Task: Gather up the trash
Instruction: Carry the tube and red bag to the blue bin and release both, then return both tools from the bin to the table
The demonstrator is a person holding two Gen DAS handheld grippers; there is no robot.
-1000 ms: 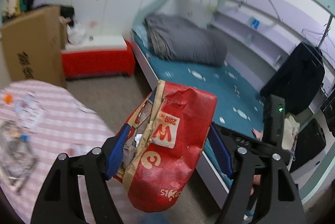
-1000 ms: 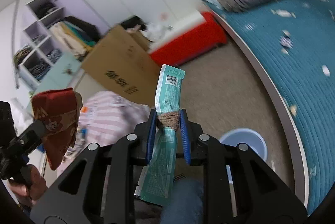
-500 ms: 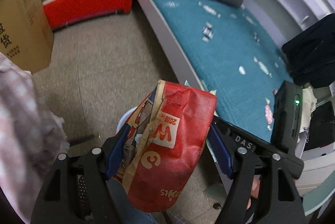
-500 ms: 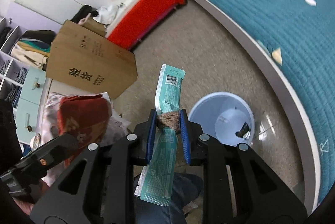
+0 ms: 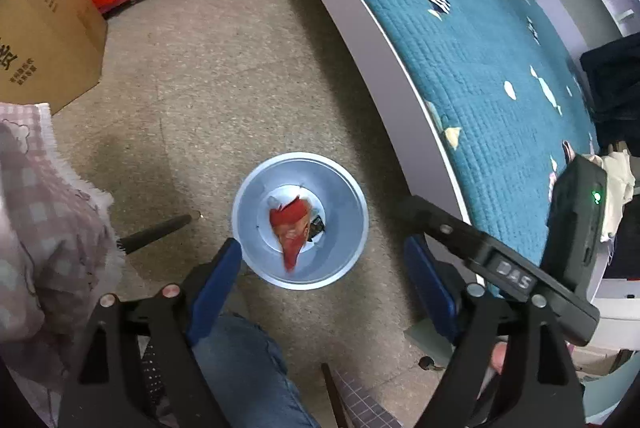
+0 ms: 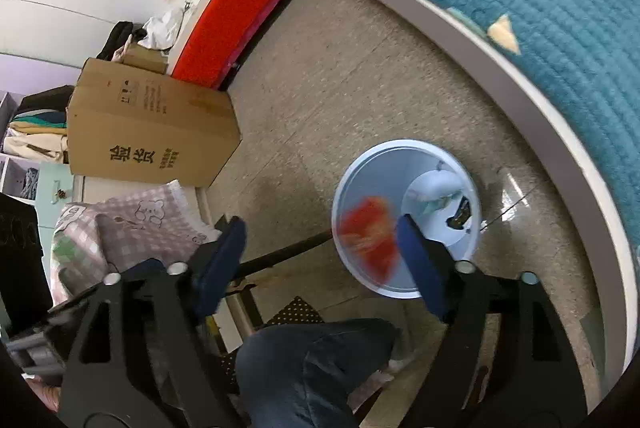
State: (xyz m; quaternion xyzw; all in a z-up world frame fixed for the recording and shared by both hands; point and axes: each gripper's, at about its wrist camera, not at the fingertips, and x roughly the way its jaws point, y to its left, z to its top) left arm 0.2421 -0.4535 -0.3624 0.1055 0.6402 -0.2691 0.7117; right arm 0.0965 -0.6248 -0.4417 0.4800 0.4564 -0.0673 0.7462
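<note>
A pale blue waste bin (image 5: 352, 228) stands on the floor beside the bed. The red paper bag (image 5: 292, 228) lies inside it; in the right wrist view the red bag (image 6: 370, 234) is a blur inside the bin (image 6: 360, 280). A teal wrapper (image 6: 434, 205) lies at the bin's bottom beside a small dark scrap (image 6: 460, 216). My left gripper (image 5: 322, 278) is open and empty above the bin. My right gripper (image 6: 320, 256) is open and empty above the bin's left side.
A bed with a teal cover (image 5: 492, 39) runs along the right. A cardboard box (image 6: 148, 131) and a red bench (image 6: 236, 15) stand at the far left. A checked cloth (image 5: 36, 211) drapes a table edge. The person's knee (image 6: 316, 368) is below.
Both grippers swung down over the bin and opened. The red bag left my left gripper and the teal wrapper left my right gripper; both are now in the bin.
</note>
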